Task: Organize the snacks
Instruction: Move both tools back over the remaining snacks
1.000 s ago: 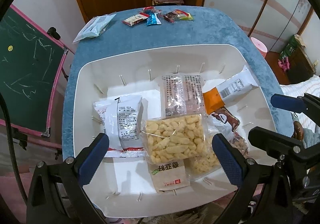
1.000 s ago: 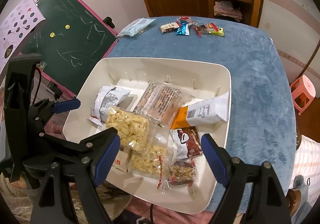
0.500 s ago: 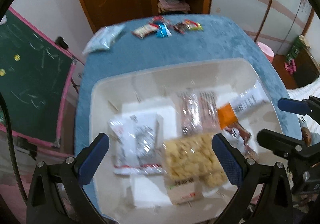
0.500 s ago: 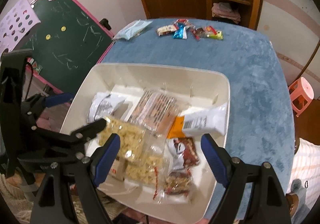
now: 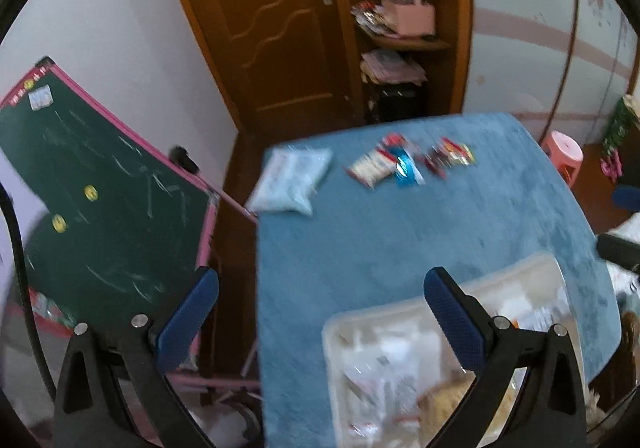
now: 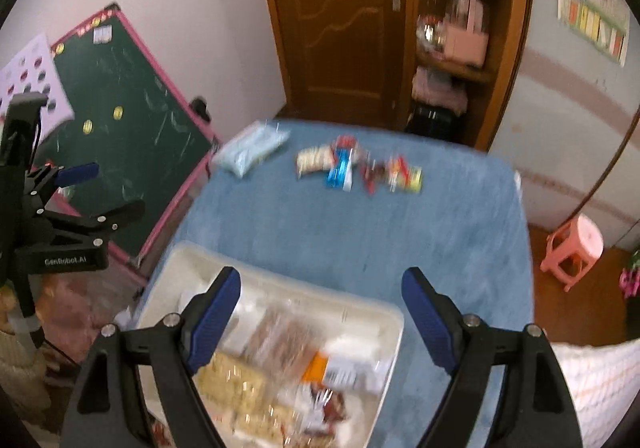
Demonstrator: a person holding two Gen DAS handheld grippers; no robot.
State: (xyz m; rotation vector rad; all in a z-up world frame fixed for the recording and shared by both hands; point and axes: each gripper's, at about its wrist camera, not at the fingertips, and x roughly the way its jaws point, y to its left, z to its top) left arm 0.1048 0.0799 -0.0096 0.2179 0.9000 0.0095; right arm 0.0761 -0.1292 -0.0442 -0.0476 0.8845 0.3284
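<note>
Both views have lifted off the bin (image 6: 384, 332); loose snack packets (image 6: 356, 167) lie ahead across the desk (image 6: 360, 240), right gripper (image 6: 320, 308) lined up nearer, left gripper (image 5: 320, 304) off-edge, fingers of both spread empty.

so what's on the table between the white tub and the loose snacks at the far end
Nothing: bare blue tablecloth between the tub and snacks, in both wrist views.
</note>
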